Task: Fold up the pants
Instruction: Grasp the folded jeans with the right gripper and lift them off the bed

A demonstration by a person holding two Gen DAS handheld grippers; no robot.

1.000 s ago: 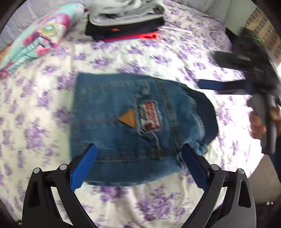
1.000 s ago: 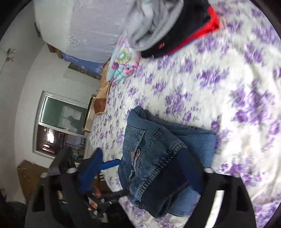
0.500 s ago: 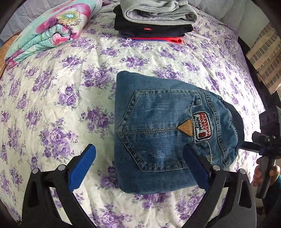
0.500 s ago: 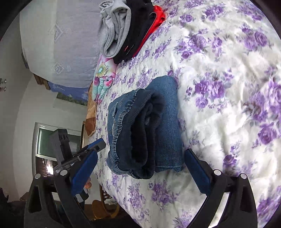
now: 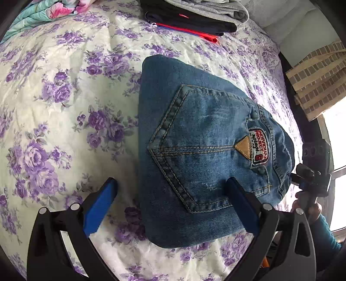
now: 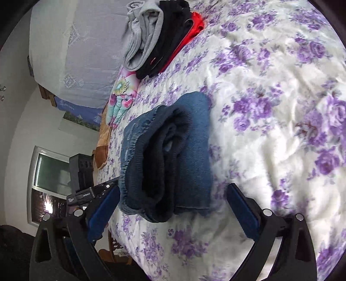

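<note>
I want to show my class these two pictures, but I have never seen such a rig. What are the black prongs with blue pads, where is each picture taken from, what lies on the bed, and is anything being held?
There is no robot here. A person holds a hand tool in each hand, each with two fingers and a wide-angle camera looking along them. One picture looks out from the left gripper, the other from the right gripper, so the prongs are each tool's own fingers. Both stand open and hold nothing. On the flowered bedspread lie folded jeans, pocket side up. Further back sits a stack of folded clothes, and a folded colourful blanket. The right view shows the jeans' layered edge.
</note>
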